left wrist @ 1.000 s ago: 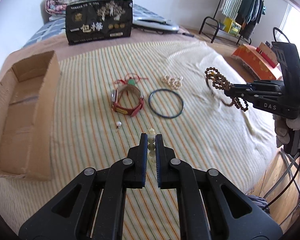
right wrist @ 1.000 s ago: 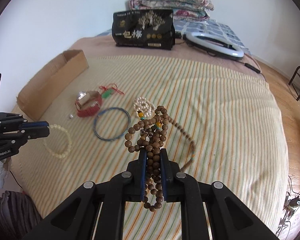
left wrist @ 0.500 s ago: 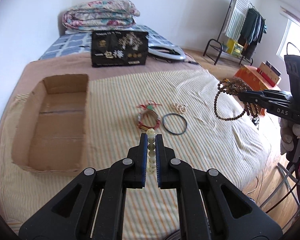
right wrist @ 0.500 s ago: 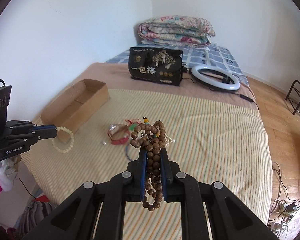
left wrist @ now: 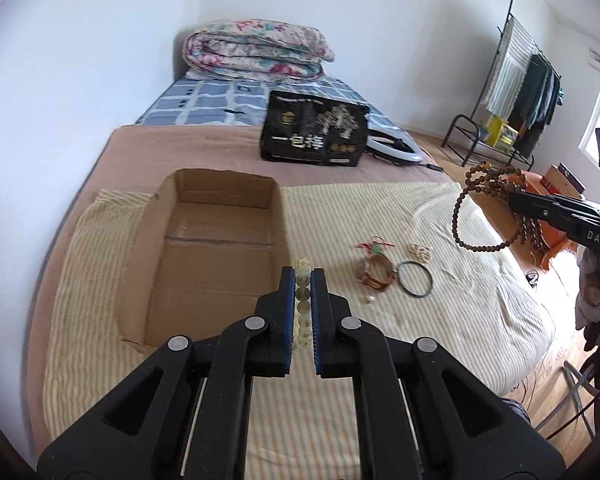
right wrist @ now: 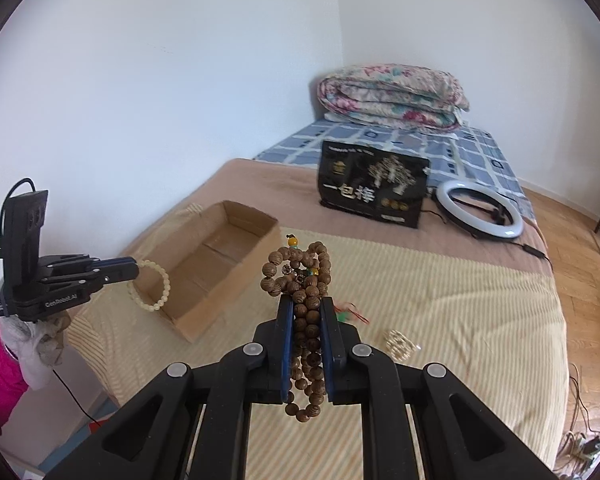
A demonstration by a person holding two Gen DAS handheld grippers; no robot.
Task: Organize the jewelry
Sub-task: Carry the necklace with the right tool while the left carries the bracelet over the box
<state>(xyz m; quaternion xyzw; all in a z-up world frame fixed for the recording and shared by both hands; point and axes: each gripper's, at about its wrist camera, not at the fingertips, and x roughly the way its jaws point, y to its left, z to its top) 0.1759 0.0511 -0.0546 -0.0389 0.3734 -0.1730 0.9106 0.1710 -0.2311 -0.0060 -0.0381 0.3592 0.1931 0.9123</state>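
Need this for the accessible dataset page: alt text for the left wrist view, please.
The left gripper is shut on a pale bead bracelet above a bed, next to an open cardboard box. To the right, the right gripper holds up a brown wooden bead strand; a dark bangle and other jewelry lie on the striped cloth.

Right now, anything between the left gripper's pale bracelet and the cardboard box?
Nothing visible. The left gripper holds the pale bead bracelet in the air beside the cardboard box, whose top is open.
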